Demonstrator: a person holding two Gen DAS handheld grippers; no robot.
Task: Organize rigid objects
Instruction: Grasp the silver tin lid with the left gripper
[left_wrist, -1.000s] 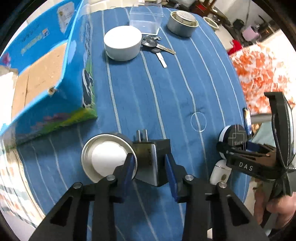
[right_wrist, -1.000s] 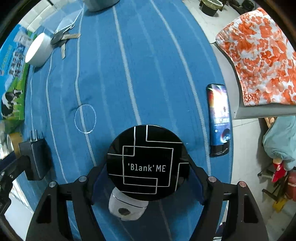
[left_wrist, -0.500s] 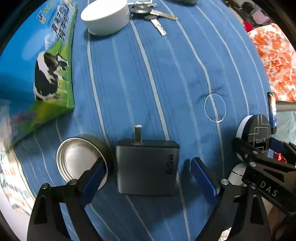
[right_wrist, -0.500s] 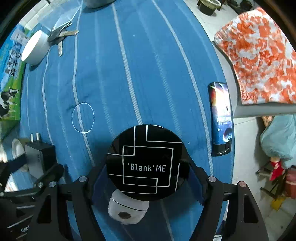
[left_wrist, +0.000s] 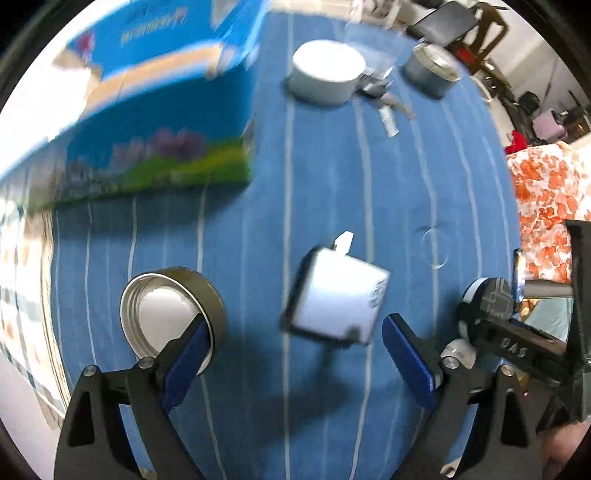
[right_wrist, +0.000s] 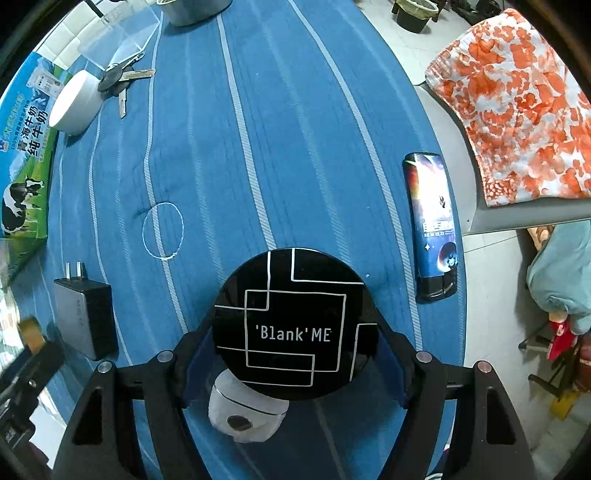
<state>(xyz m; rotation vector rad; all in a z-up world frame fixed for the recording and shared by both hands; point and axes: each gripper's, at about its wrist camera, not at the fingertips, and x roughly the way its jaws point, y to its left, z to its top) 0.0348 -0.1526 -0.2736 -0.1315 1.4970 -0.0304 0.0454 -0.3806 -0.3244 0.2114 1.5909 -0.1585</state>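
A grey plug charger (left_wrist: 338, 295) (right_wrist: 83, 317) lies on the blue striped cloth (left_wrist: 332, 177). It sits between the fingers of my left gripper (left_wrist: 295, 332), whose jaws are opening; neither pad touches it. An upturned metal lid (left_wrist: 173, 314) rests by the left finger. This view is blurred. My right gripper (right_wrist: 291, 354) is shut on a round black case (right_wrist: 295, 325) marked 'Blank'ME, held above a small white earbud case (right_wrist: 247, 413). The black case and right gripper (left_wrist: 517, 332) also show at the left view's right edge.
A blue milk carton box (left_wrist: 147, 122) stands at the left. A white bowl (right_wrist: 75, 103), keys (right_wrist: 118, 79), a clear box (right_wrist: 118, 37) and a metal tin (left_wrist: 432, 74) sit at the far end. A phone (right_wrist: 432, 225) lies by the right edge; an orange cloth (right_wrist: 517, 110) lies beyond.
My left gripper let go of the charger and spread its jaws wide; the charger now lies on the cloth. The left view has shifted and rolled. The right gripper kept still.
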